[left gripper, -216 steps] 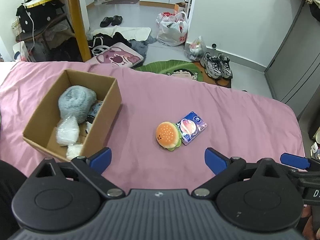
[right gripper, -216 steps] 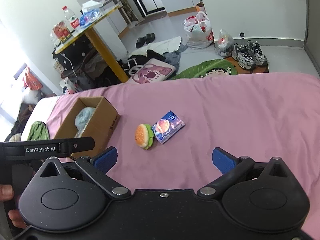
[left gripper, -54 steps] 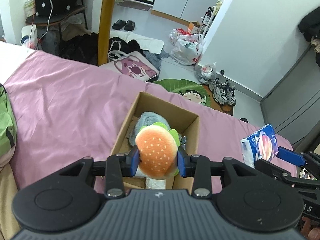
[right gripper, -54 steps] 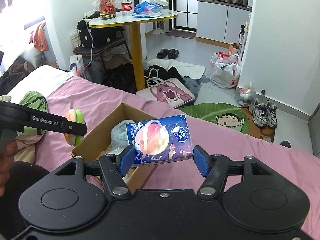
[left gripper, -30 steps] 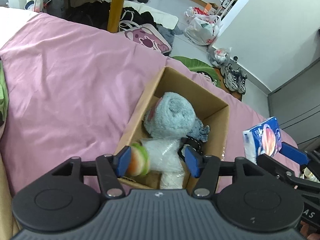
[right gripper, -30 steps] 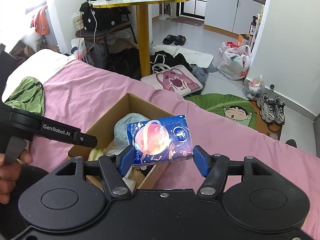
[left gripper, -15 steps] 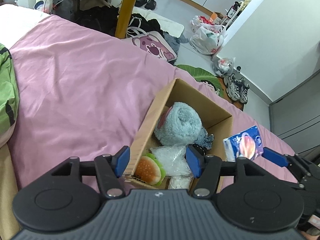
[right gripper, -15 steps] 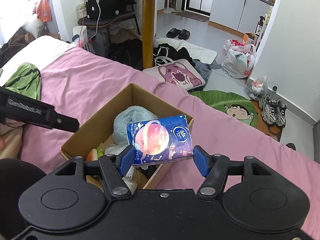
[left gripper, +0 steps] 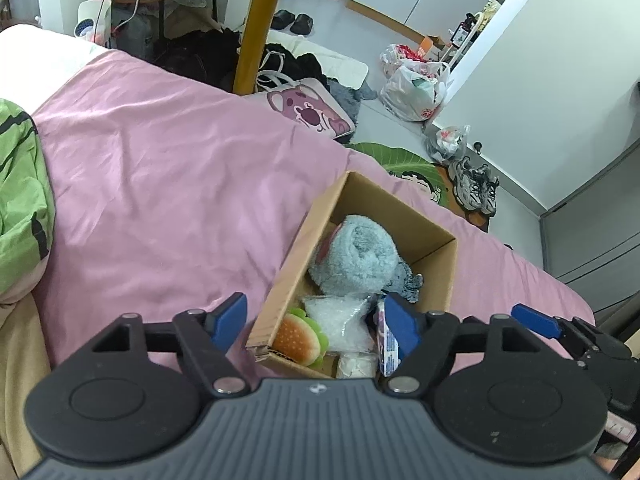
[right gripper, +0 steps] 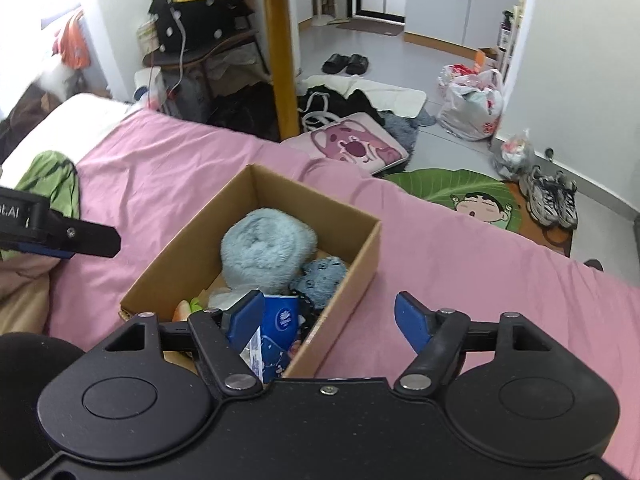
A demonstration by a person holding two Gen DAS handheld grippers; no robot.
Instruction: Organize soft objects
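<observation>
Left gripper (left gripper: 316, 320): we find its fingers spread apart and empty, above the box's near end.
Right gripper (right gripper: 330, 318): fingers parted, holding nothing.
Cardboard box (right gripper: 352, 258): sits on the pink bed (left gripper: 160, 184).
Burger plush (left gripper: 298, 336): inside the box, near-left corner.
Tissue pack (right gripper: 276, 330): inside, at the near end, tilted on edge.
Blue fluffy roll (right gripper: 266, 248): inside, far end.

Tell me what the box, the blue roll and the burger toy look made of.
Box: plain brown corrugated cardboard, matte, with raw cut edges. Blue roll: fluffy fleece or terry, judging by its fuzzy nap, rolled like a towel. Burger toy: plush fabric, seemingly stuffed, with felt-like green edging.
</observation>
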